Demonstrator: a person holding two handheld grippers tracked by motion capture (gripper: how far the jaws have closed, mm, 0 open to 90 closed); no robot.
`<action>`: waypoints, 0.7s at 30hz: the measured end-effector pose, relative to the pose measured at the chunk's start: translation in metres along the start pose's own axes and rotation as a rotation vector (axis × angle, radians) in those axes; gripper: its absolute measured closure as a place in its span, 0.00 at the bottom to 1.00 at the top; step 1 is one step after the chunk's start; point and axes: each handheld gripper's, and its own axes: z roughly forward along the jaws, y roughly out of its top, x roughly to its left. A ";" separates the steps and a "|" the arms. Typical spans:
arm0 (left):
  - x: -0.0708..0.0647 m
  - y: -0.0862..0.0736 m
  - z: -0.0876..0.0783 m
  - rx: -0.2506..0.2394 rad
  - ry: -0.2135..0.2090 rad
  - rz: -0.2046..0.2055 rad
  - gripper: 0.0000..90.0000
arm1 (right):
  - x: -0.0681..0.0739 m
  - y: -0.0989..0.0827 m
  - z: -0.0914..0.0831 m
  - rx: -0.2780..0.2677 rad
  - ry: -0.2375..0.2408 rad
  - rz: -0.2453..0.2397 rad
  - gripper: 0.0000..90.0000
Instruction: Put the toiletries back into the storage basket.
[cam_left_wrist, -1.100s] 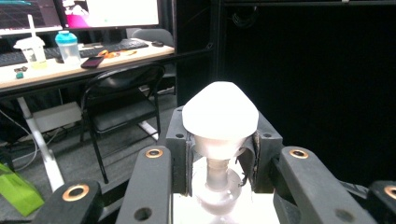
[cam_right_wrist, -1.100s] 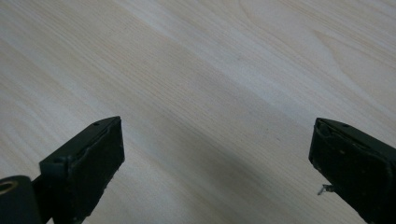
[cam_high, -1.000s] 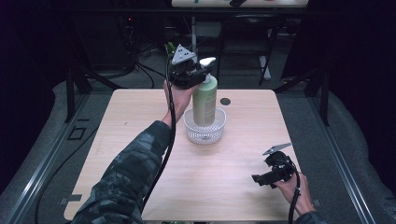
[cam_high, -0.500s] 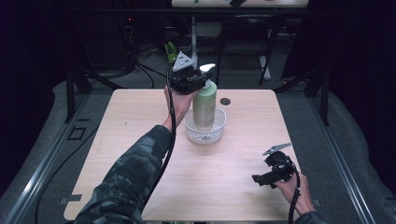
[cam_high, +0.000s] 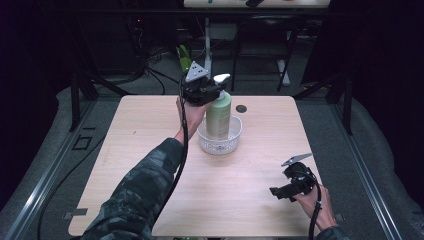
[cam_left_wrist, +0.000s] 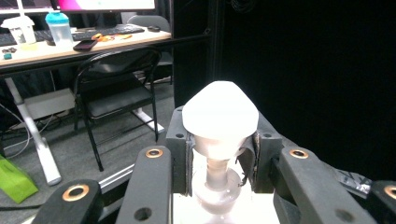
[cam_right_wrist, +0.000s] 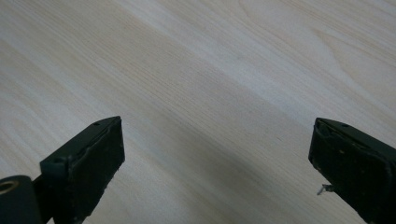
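**Left gripper holds the pump bottle in the white basket**

The left gripper (cam_high: 212, 91) is clenched on the neck of the green pump bottle (cam_high: 219, 116), just under its white pump head (cam_left_wrist: 219, 114). In the left gripper view the two pads (cam_left_wrist: 180, 161) press on the neck from both sides. The bottle stands upright inside the white basket (cam_high: 219, 143), which sits near the middle of the wooden table (cam_high: 150, 145), toward the far edge. The basket wall goes around the bottom of the bottle.

The right gripper (cam_high: 287, 186) is well apart, near the front right corner of the table, and lies low over the wood. Its jaws are released and wide, with only bare table (cam_right_wrist: 210, 93) between them.

A small dark round spot (cam_high: 241, 108) is on the table just behind the basket, to the right. Behind the table there is a black chair (cam_left_wrist: 116, 88) and a desk (cam_left_wrist: 70, 46).
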 end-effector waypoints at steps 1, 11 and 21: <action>0.000 -0.001 0.000 0.001 -0.001 0.001 0.75 | -0.001 0.000 0.000 -0.001 -0.004 -0.006 0.03; 0.001 -0.010 0.003 0.008 0.000 -0.002 0.75 | 0.000 0.000 0.000 0.004 -0.003 -0.004 0.03; -0.001 -0.018 0.008 0.014 0.003 -0.003 0.75 | 0.000 0.000 0.000 0.002 -0.003 -0.001 0.03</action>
